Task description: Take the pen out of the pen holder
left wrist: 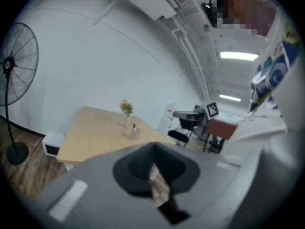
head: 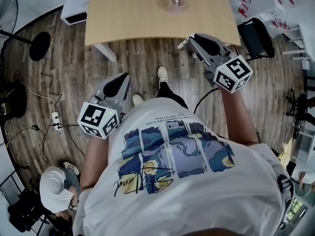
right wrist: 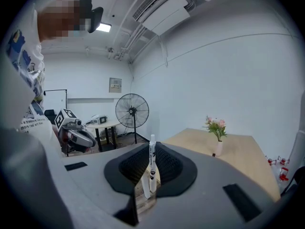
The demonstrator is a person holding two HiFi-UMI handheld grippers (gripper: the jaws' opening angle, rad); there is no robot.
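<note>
Pen (right wrist: pixel 152 162) upright in right claw (right wrist: pixel 148 178)

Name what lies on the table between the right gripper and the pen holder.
Nothing. In the head view, only bare tabletop runs from the right gripper, shut on a white pen, to the pen holder.

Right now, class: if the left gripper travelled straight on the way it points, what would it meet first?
Probably the wooden table, near its front edge; only floor lies between. The pen holder stands farther back on it. Depth is hard to judge.
</note>
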